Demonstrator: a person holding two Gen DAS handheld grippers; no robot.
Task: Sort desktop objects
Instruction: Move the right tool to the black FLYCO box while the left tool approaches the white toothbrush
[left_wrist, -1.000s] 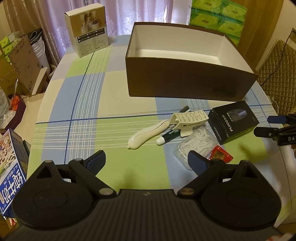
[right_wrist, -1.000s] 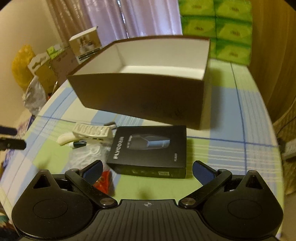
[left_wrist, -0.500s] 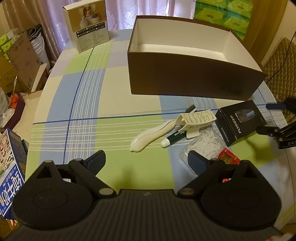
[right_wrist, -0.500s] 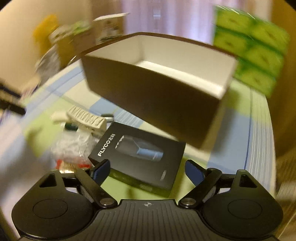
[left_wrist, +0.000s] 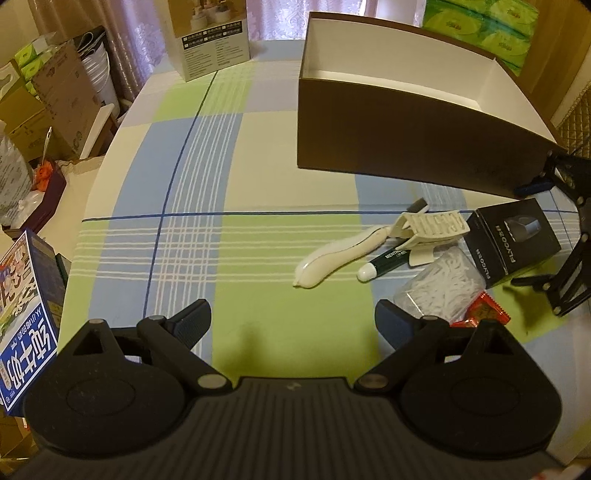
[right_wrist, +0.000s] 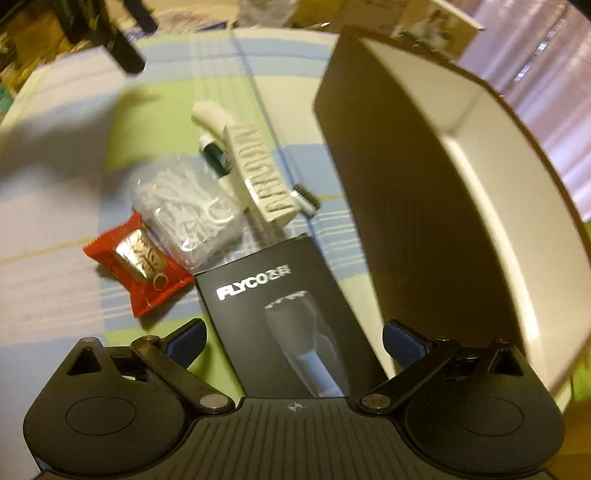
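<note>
On the checked tablecloth (left_wrist: 229, 177) lie a white handled brush (left_wrist: 340, 258), a cream hair claw (left_wrist: 432, 229), a green lip balm tube (left_wrist: 388, 260), a bag of floss picks (left_wrist: 443, 288), a red packet (left_wrist: 484, 314) and a black FLYCO box (left_wrist: 513, 240). Behind them stands a brown open box (left_wrist: 388, 140). My left gripper (left_wrist: 293, 325) hangs open over bare cloth, short of the brush. My right gripper (right_wrist: 295, 338) is open, its fingers either side of the black FLYCO box (right_wrist: 280, 314), with the red packet (right_wrist: 140, 258) to its left and the brown open box (right_wrist: 406, 184) close on the right.
A white product box (left_wrist: 214, 40) stands at the table's back, with green tissue packs (left_wrist: 480, 22) behind the brown box. A blue carton (left_wrist: 26, 314) sits off the left edge by stacked cardboard boxes (left_wrist: 55, 92). The table edge curves along the left.
My right gripper has swung round and dropped low, so the black box now lies between its fingers. My left gripper has crept forward toward the brush.
</note>
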